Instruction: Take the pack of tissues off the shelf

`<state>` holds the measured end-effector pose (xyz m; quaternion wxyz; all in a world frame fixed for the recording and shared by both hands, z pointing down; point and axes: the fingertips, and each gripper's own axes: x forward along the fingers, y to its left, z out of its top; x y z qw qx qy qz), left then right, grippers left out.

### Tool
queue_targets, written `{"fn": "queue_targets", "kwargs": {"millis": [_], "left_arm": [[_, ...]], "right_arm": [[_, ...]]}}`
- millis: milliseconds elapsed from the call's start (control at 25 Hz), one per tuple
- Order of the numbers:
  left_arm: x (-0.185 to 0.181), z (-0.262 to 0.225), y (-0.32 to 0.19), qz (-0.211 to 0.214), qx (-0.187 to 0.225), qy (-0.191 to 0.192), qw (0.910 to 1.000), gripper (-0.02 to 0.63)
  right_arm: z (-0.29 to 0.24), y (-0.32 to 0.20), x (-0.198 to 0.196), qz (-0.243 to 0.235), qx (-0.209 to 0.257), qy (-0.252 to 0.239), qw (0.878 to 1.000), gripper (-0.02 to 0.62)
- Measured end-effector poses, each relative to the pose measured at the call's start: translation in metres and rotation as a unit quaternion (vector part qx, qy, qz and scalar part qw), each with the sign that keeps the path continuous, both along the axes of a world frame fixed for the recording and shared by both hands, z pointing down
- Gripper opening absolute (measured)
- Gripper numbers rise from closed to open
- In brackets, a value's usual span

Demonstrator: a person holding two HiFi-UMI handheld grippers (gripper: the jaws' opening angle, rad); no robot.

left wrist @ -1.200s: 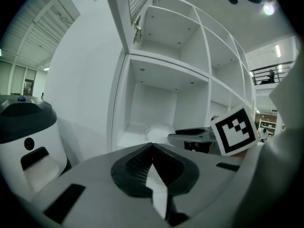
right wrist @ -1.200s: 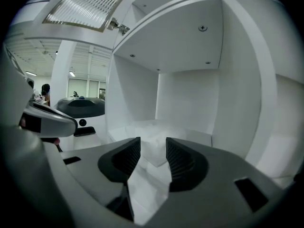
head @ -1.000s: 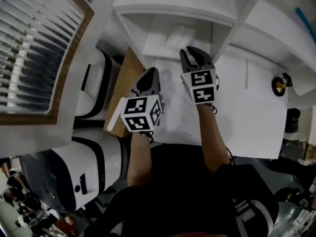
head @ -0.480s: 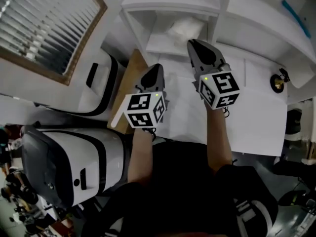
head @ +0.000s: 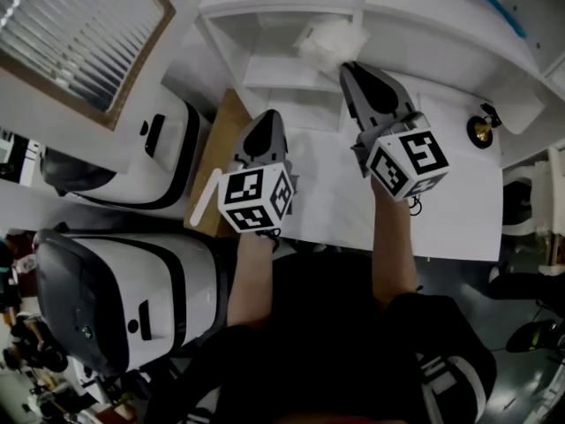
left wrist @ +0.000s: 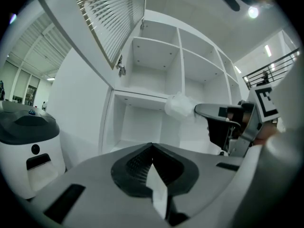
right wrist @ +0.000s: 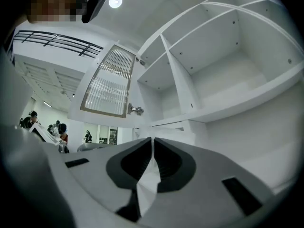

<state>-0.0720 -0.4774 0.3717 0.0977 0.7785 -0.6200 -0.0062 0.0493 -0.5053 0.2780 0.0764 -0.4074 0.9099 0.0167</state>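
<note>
Raised right claw (head: 347, 65) just closed on half-hidden tissues (head: 330, 39).

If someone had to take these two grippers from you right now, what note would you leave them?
Right gripper: its jaws have just been closing and are now pinched on the edge of the pack of tissues, at the front of the shelf.
Left gripper: shut, empty, lower and to the side.
Done: pack gripped.
Left: bring it fully clear of the shelf.
</note>
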Motion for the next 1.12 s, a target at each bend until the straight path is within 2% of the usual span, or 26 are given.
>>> {"fn": "queue_targets", "kwargs": {"millis": [320, 840, 1120], "left_arm": [[0.037, 0.004, 0.002, 0.032, -0.006, -0.004, 0.9995, 0.011], [0.120, 0.009, 0.002, 0.116, -0.011, -0.021, 0.9930, 0.011], [0.132, 0.009, -0.001, 0.130, -0.015, -0.037, 0.9907, 0.011]], "right_arm": [[0.012, 0.010, 0.032, 0.013, -0.014, -0.007, 1.000, 0.034], [0.019, 0.024, 0.116, 0.087, -0.012, -0.010, 0.996, 0.034], [0.024, 0.022, 0.129, 0.098, -0.020, -0.022, 0.995, 0.034]]}}
